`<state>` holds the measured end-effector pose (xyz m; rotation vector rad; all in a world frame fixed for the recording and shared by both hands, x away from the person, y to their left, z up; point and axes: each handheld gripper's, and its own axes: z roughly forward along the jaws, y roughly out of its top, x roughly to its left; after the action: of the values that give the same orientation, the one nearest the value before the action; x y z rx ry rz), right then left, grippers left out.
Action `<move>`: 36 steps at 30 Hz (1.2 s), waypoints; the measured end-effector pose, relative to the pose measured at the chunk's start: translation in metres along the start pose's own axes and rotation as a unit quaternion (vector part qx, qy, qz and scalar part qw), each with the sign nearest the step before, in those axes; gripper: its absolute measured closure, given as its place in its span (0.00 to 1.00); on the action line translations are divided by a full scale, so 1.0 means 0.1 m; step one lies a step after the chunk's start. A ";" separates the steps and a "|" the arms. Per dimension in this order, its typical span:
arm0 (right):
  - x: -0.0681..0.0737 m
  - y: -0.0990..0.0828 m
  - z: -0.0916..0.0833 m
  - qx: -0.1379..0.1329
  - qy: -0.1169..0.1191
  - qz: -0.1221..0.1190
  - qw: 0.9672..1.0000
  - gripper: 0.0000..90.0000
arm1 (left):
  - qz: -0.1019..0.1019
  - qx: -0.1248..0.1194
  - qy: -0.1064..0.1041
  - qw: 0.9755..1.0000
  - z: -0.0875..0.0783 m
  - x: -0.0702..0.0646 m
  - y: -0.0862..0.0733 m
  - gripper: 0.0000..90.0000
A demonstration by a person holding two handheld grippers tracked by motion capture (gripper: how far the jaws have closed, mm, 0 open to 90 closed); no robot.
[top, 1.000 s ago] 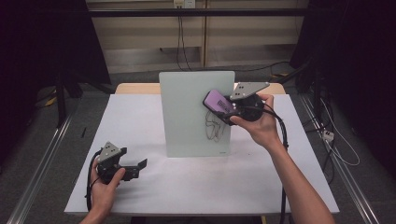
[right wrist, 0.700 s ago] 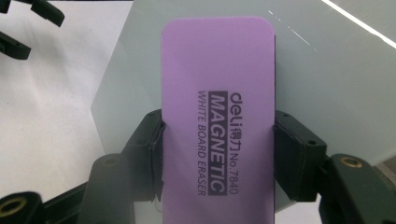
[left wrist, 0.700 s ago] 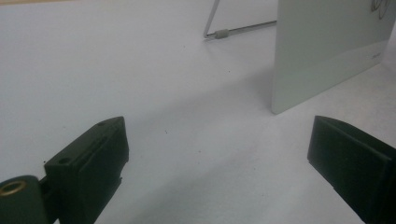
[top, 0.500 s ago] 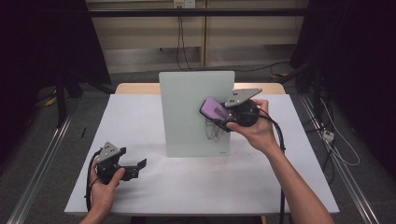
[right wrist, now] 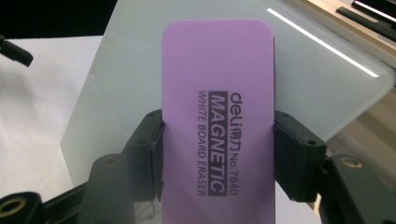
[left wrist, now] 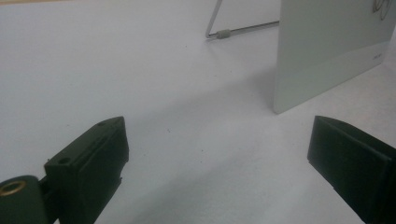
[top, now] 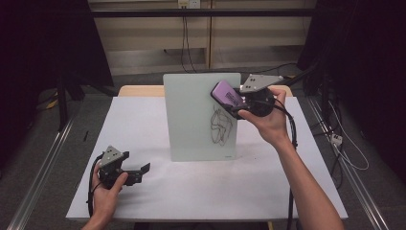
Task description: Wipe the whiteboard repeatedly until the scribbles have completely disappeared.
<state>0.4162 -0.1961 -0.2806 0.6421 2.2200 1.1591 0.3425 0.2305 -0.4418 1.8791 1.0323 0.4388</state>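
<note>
A pale glass whiteboard (top: 196,115) stands upright on the white table (top: 143,124), with a black scribble (top: 221,127) low on its right half. My right gripper (top: 237,103) is shut on a purple magnetic whiteboard eraser (top: 227,93), held near the board's upper right, above the scribble. Both black jaws clamp the eraser's (right wrist: 217,121) long sides in the right gripper view, and the board (right wrist: 327,88) lies behind it. Near the table's front left, my left gripper (top: 139,172) rests low over the white surface, open, nothing between its jaws. The board's lower corner (left wrist: 327,51) lies ahead of it.
A wire stand leg (left wrist: 233,32) props the board from behind. Beyond the table are a dark curtain, cables (top: 184,43) on the floor and a metal rail (top: 43,167) along the left side.
My right gripper has moved the eraser up and to the right, from beside the scribble to the board's upper right. The left gripper has stayed put.
</note>
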 end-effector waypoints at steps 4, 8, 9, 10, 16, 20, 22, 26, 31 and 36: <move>0.06 -0.03 0.03 0.006 -0.007 -0.011 1.000 0.46 | -0.001 -0.002 -0.001 1.000 0.01 -0.01 0.00 0.06; 0.14 -0.11 0.08 0.010 -0.003 -0.017 1.000 0.46 | 0.001 0.000 0.001 1.000 0.00 0.00 0.00 0.06; 0.15 -0.13 0.08 0.012 -0.002 -0.019 1.000 0.46 | -0.001 -0.001 0.001 1.000 0.00 0.00 0.00 0.06; 0.17 -0.15 0.09 0.013 0.000 -0.019 1.000 0.46 | -0.002 -0.001 0.001 1.000 -0.01 0.00 0.00 0.06; 0.25 -0.31 0.12 0.017 0.007 -0.019 1.000 0.46 | 0.000 -0.002 0.000 1.000 -0.01 0.00 0.00 0.06; 0.29 -0.47 0.13 0.012 0.018 -0.002 1.000 0.46 | -0.002 -0.004 0.001 1.000 -0.02 0.00 0.00 0.06; 0.32 -0.55 0.13 0.010 0.022 0.007 1.000 0.46 | -0.002 -0.003 0.001 1.000 -0.02 0.00 -0.01 0.06; 0.37 -0.66 0.15 0.017 0.028 0.009 0.999 0.46 | -0.001 -0.003 0.000 1.000 -0.02 0.00 0.00 0.06; 0.39 -0.68 0.15 0.028 0.031 0.005 0.999 0.46 | -0.002 -0.002 0.002 1.000 -0.02 0.01 0.00 0.06; 0.35 -0.58 0.15 0.029 0.024 -0.002 0.999 0.46 | -0.003 -0.003 0.002 1.000 -0.03 0.00 0.00 0.06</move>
<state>0.3909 -0.1953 -0.3450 0.6398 2.3004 1.1232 0.3407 0.2324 -0.4408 1.8695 1.0366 0.4416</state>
